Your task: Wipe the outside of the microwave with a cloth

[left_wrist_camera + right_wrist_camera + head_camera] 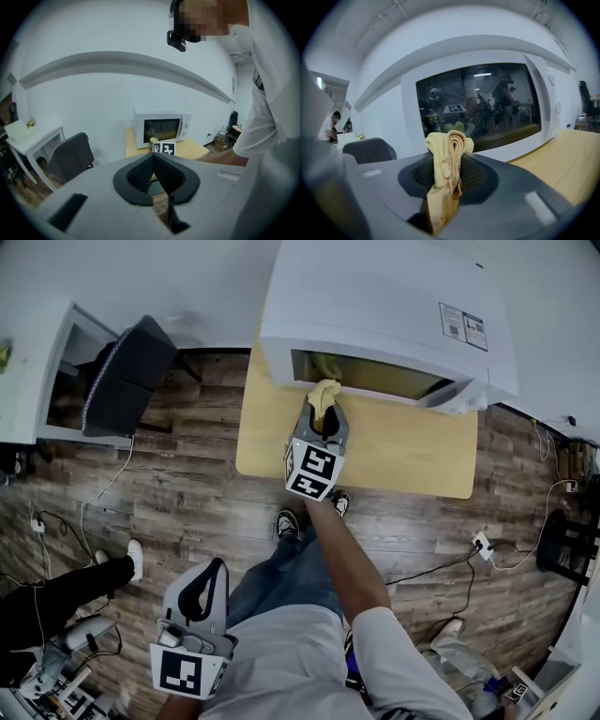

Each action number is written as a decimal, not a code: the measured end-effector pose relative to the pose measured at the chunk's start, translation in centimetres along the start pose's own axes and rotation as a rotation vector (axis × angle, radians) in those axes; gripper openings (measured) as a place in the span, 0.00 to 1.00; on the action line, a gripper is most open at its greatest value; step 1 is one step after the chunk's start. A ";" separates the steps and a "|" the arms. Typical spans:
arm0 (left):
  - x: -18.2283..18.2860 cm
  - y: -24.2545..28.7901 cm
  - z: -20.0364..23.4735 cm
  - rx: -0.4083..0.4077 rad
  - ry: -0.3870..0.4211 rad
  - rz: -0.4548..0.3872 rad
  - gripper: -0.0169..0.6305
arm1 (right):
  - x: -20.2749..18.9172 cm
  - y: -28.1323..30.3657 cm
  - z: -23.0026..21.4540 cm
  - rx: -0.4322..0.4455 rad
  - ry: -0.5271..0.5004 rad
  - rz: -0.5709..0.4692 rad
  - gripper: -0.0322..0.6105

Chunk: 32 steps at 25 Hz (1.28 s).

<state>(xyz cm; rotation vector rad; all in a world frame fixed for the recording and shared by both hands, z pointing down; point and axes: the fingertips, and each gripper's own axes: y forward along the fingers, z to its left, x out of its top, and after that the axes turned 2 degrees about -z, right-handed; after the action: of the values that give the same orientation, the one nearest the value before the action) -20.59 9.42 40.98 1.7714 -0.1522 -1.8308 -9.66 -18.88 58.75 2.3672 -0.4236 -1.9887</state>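
Microwave [375,306], one, a white box with a dark glass door, stood at the back of a pale wooden worktop [412,451] in the head view. One yellow cloth [324,395], soft and bunched, was at the lower edge of that door, clamped in the right tongs [324,413]. The right arm [352,563] reached straight forward over the worktop's front edge, bare below a white sleeve. The left tongs [214,570] hung low by the person's hip, well apart from the worktop, tips pointing forward. Each pair of tongs carried one marker cube. One dark padded chair [127,376] stood on the plank floor [187,493] to the left, beside a white desk [37,352]. Two shoes [289,521] showed just under the worktop.

From the left gripper view, the left tongs [153,157] were together, ribbed black pads meeting at the tips with nothing between them. Far ahead were the microwave [161,129], the worktop [187,147], the cloth [153,139] and the chair [70,157].

From the right gripper view, the right tongs [449,161] were closed on the cloth [447,145], a rolled, fuzzy fold standing upright above the pads. The microwave [487,108] door filled the frame just beyond, its glass glossy with reflections; whether cloth and door touched could not be told. The worktop [567,159] ran off to the right.
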 end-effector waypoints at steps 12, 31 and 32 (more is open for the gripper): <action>0.8 0.4 0.3 0.017 0.017 -0.002 0.01 | -1.0 0.9 5.8 0.125 -0.016 0.030 0.24; 2.4 1.9 -1.0 0.015 0.011 -0.038 0.01 | -2.4 -1.7 8.9 0.335 -0.057 0.131 0.24; 2.7 2.0 -1.1 0.011 0.013 -0.044 0.01 | -2.3 -2.0 8.6 0.337 -0.057 0.136 0.24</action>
<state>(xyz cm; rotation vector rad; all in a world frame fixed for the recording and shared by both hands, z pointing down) -18.78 6.85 39.45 1.8069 -0.1189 -1.8527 -17.97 -15.09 58.98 2.3817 -0.9647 -2.0648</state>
